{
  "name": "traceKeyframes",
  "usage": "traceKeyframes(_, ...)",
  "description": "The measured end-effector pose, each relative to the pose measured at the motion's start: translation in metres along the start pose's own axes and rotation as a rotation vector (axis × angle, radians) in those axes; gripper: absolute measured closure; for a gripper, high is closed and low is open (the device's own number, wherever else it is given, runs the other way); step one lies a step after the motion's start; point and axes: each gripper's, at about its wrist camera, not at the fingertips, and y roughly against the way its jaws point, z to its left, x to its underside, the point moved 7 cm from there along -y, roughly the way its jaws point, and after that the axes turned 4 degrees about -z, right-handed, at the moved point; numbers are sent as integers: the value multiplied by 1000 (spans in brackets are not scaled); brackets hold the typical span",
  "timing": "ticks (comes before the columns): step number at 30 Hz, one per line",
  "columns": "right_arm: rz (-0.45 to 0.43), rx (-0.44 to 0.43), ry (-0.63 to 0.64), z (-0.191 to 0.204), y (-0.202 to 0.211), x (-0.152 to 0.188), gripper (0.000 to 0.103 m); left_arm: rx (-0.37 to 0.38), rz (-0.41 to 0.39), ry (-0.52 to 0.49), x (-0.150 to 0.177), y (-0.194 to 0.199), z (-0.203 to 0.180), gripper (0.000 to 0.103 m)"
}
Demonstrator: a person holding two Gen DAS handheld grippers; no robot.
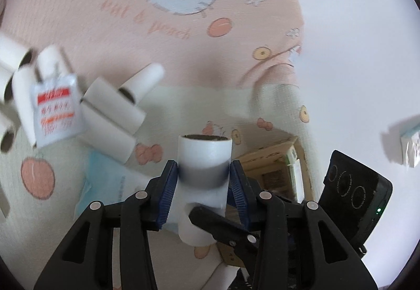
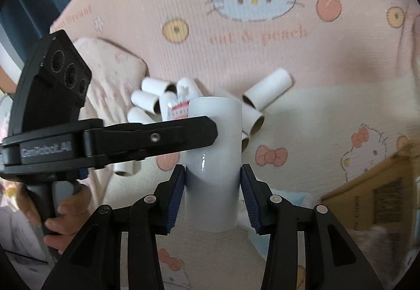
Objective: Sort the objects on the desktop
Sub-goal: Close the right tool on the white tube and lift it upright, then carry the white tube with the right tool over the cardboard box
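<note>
Left wrist view shows the left gripper (image 1: 203, 177) closed on a white tube (image 1: 203, 158), with a blue pad pressed to each side of it. The tube stands up straight, its open dark end on top and its long way running up and down between the pads. A black finger (image 1: 220, 224) of the other tool lies across the bottom part of the tube. In the right wrist view, the right gripper (image 2: 212, 179) has its blue pads on the two sides of the same tube (image 2: 214, 148), touching it or almost touching it; I cannot tell if it is squeezing. There the left gripper (image 2: 214, 129) comes in from the left side, and one black finger (image 2: 162, 136) lies flat across the tube higher up. So both tools meet on one tube, one low and one high, and the tube is right in the middle of them, not out in front. I think one of them has to let go before the tube can go anywhere. Past the tube, a pile of white paper tubes (image 2: 162, 103) lies on the pink cat blanket (image 2: 262, 53), pointing all different ways, with a small red and white packet (image 2: 179, 111) among them. The pile is straight ahead of the right gripper and off to the left of the left one. A brown cardboard box (image 2: 372, 200) sits low on the right side.
</note>
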Motion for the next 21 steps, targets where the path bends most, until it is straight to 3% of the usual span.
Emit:
traceKeyframes(10,-160,23,6,-11,87,-34,62,28,-42,-216,-26,13,-103,57)
traceKeyframes(21,-276,106,1,-63,174,-35,62,28,42,-346,-20,-25,-201,56)
